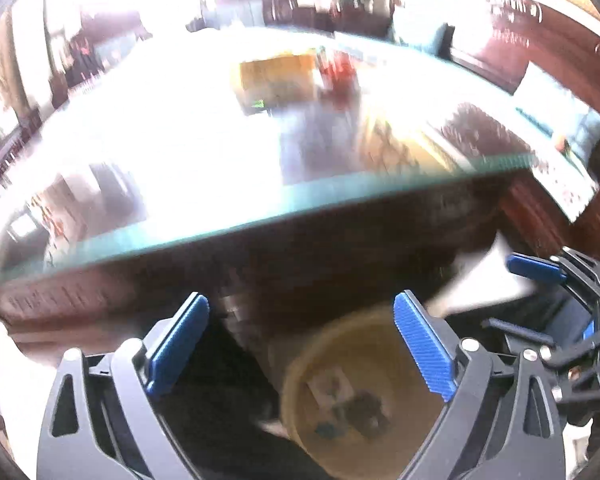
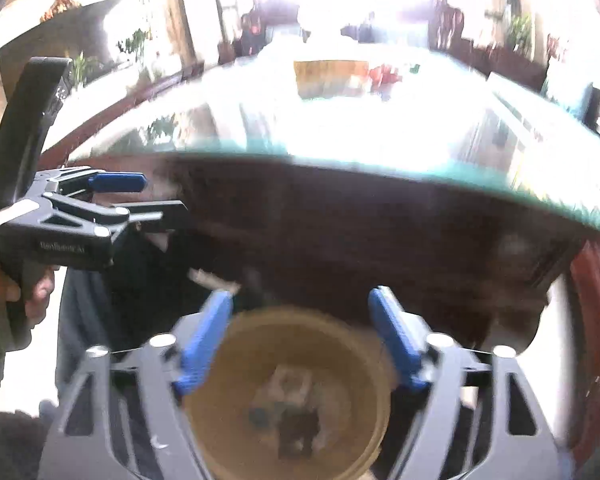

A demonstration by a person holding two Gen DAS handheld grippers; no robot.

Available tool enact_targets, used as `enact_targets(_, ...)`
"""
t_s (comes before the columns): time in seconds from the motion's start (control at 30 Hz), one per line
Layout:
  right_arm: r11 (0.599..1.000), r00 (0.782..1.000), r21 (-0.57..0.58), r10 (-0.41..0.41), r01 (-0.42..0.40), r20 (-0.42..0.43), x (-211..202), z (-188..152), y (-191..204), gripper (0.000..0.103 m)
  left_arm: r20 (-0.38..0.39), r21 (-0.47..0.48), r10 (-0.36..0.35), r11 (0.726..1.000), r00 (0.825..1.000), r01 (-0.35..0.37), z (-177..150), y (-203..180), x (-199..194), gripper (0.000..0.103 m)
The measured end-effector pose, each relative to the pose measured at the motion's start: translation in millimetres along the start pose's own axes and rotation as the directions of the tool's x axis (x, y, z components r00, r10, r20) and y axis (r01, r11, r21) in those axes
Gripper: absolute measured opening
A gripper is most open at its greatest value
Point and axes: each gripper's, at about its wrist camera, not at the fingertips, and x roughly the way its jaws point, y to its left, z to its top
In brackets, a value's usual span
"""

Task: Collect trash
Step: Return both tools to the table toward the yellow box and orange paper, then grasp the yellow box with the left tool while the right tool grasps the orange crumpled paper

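Right gripper (image 2: pixel 300 344): jaws wide, spread over one round tan bin (image 2: pixel 288 396), nothing between them. Left gripper (image 1: pixel 300 344): jaws wide too, beside the bin's rim. Trash in bin (image 2: pixel 288 408): perhaps three scraps, blurred. Glass table (image 1: pixel 204 216) edge just ahead, dark space beneath. One yellow box (image 1: pixel 274 76) far across.

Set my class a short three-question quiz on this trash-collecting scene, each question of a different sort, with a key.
1. True or false: the round tan bin already holds scraps.
2. What covers the dark wooden table? A) a glass sheet B) a cloth C) newspaper
3. Fill in: the left gripper and the right gripper both have their jaws ____.
Key: 1 true; 2 A; 3 open.
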Motion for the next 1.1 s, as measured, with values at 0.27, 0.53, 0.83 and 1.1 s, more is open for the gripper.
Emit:
enact_targets(0.27, 0.998, 0.962, -0.008, -0.051, 0.055, 0.267, -31, 83, -8, 0.095, 0.197, -0.057, 0.08, 0.996, 0.977, -0.07, 93, 26, -28, 0.099)
enact_targets(0.53, 0.998, 0.93, 0.011, -0.067, 0.067, 0.361, -23, 148, -39, 0.095, 0.276, -0.005, 0.012, 1.0, 0.961, -0.011, 167, 21, -4, 0.099)
enact_targets(0.83, 0.997, 0.96, 0.075, -0.048, 0.029, 0.276, 31, 170, -75, 0.095, 0.205, 0.085, -0.122, 0.991, 0.971, 0.107, 229, 42, 97, 0.099)
enact_targets(1.1, 0.996, 0.974, 0.084, -0.039, 0.021, 0.221, 60, 181, -88, 0.095, 0.092, 0.177, -0.179, 0.971, 0.98, 0.161, 248, 50, 151, 0.099)
